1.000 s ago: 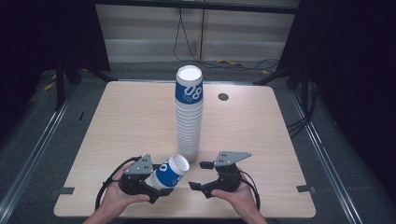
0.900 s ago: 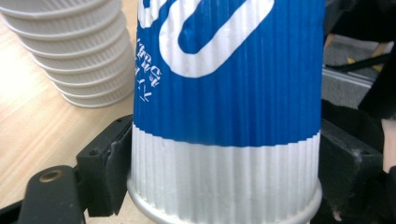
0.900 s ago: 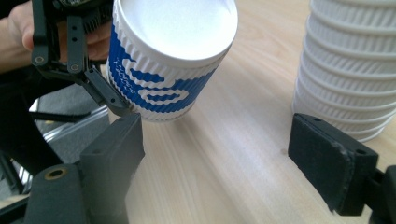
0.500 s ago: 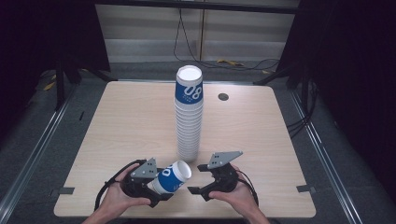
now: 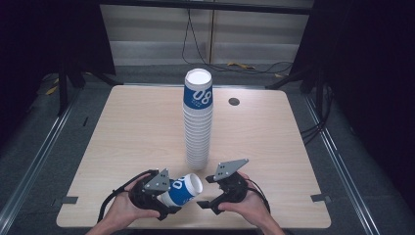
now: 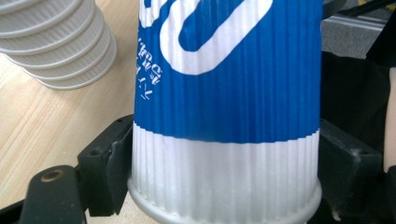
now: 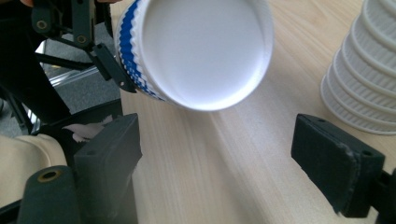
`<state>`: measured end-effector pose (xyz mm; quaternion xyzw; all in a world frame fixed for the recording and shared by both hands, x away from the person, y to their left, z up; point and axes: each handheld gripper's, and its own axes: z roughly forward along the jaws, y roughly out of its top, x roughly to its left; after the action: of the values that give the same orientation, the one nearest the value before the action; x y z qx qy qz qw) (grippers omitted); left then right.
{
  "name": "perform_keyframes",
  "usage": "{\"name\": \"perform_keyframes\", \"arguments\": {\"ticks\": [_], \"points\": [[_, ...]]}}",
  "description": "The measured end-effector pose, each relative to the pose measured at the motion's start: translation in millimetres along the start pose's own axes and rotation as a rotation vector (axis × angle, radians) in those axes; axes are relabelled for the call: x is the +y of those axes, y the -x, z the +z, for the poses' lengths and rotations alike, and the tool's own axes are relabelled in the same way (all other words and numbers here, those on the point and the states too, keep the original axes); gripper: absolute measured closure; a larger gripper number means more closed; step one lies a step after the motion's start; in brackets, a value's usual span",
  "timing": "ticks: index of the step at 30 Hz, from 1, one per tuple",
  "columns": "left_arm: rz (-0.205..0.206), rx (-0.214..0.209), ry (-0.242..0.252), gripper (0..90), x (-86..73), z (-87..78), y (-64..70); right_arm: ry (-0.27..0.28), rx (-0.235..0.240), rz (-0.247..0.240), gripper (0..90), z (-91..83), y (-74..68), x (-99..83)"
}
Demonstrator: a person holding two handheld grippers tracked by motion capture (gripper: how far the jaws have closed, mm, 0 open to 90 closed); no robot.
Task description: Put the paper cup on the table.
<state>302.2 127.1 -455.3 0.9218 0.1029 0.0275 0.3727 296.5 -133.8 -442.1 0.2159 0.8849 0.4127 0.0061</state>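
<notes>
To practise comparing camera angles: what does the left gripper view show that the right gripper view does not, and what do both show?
Left gripper view alone: the ribbed blue-and-white side of the cup, pressed between that gripper's two jaws. Right gripper view alone: the cup's plain white end facing the camera, the left gripper clamped on it, and the right gripper with jaws wide apart and nothing between them. Both: the cup, the foot of the cup stack and the wooden table.

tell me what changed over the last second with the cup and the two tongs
The left tongs, shut on the blue and white cup, drew slightly back toward the near table edge, the cup lying on its side, base toward the right tongs. The right tongs, open and empty, shifted a little nearer the cup. The tall cup stack and the table stayed as they were.
</notes>
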Motion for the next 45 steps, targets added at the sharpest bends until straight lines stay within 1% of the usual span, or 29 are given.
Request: {"name": "perform_keyframes", "arguments": {"ticks": [2,3,5,6,7,10,16,17,18,19,20,21,22,26,27,29,32,36,37,38,41,43,44,45], "points": [[-0.007,-0.001,-0.005,17.6,0.0,0.8,0.0,-0.008,0.006,-0.006,16.0,0.4,-0.3,0.9],[-0.004,-0.006,-0.01,17.7,0.3,0.9,-0.2,-0.013,0.009,-0.012,16.0,0.9,-0.2,1.5],[0.008,0.001,-0.028,17.6,2.0,-0.3,-0.3,-0.028,0.01,-0.022,15.9,1.6,-0.2,3.1],[0.01,0.004,-0.029,17.6,2.8,-0.6,0.2,-0.039,0.012,-0.023,15.9,1.9,-0.5,4.1],[0.021,0.006,-0.032,17.7,3.8,-1.0,0.5,-0.046,0.012,-0.029,15.9,2.1,-0.8,5.4],[0.041,-0.002,-0.056,17.7,6.7,-0.6,2.0,-0.06,0.016,-0.046,16.0,1.7,-1.9,9.8],[0.062,-0.008,-0.082,17.7,10.9,9.4,5.0,-0.115,0.025,-0.085,16.2,4.2,-3.0,19.0],[0.07,-0.008,-0.092,17.7,11.0,11.6,5.6,-0.133,0.026,-0.092,16.5,5.3,-3.0,19.9],[0.087,-0.007,-0.111,17.6,11.4,12.4,5.5,-0.149,0.026,-0.098,16.6,6.5,-3.2,20.6],[0.089,-0.001,-0.113,17.6,11.4,13.3,5.5,-0.167,0.035,-0.098,16.7,8.3,-3.5,21.0],[0.087,0.0,-0.112,17.6,11.4,13.5,5.0,-0.209,0.033,-0.105,16.6,11.3,-3.9,21.7],[0.083,0.001,-0.112,17.6,11.4,13.5,4.8,-0.209,0.033,-0.105,16.6,11.3,-3.9,21.7],[0.083,0.003,-0.113,17.6,11.4,13.8,4.5,-0.243,0.04,-0.112,16.7,14.0,-4.4,22.6],[0.092,0.006,-0.129,17.6,12.0,16.0,3.6,-0.265,0.045,-0.125,16.9,17.1,-3.9,24.5],[0.092,0.009,-0.119,17.6,12.1,16.8,3.6,-0.269,0.042,-0.124,16.7,18.0,-4.1,25.0],[0.093,0.012,-0.117,17.6,12.7,17.8,4.7,-0.28,0.046,-0.138,16.5,19.9,-3.1,26.0],[0.109,0.006,-0.126,17.6,13.6,18.1,6.4,-0.301,0.036,-0.154,15.2,22.7,-3.4,28.2],[0.118,0.002,-0.129,17.6,13.9,18.5,8.0,-0.301,0.045,-0.148,15.6,22.4,-3.0,29.7],[0.119,0.001,-0.133,17.6,14.1,18.8,8.3,-0.3,0.049,-0.157,15.8,23.2,-2.5,30.0],[0.12,-0.005,-0.138,17.6,14.1,19.4,8.6,-0.301,0.057,-0.157,16.4,24.6,-2.9,29.9],[0.129,-0.014,-0.146,17.6,14.5,22.0,10.2,-0.295,0.058,-0.168,18.9,25.9,-4.2,30.0],[0.139,-0.007,-0.147,17.6,14.9,23.5,11.2,-0.296,0.069,-0.176,18.7,27.5,-5.5,30.8],[0.151,-0.012,-0.156,17.6,15.8,23.4,11.3,-0.295,0.069,-0.172,19.2,27.8,-6.3,31.5],[0.15,-0.014,-0.155,17.6,15.6,24.3,12.3,-0.292,0.074,-0.172,19.9,27.9,-6.3,32.2]]}}
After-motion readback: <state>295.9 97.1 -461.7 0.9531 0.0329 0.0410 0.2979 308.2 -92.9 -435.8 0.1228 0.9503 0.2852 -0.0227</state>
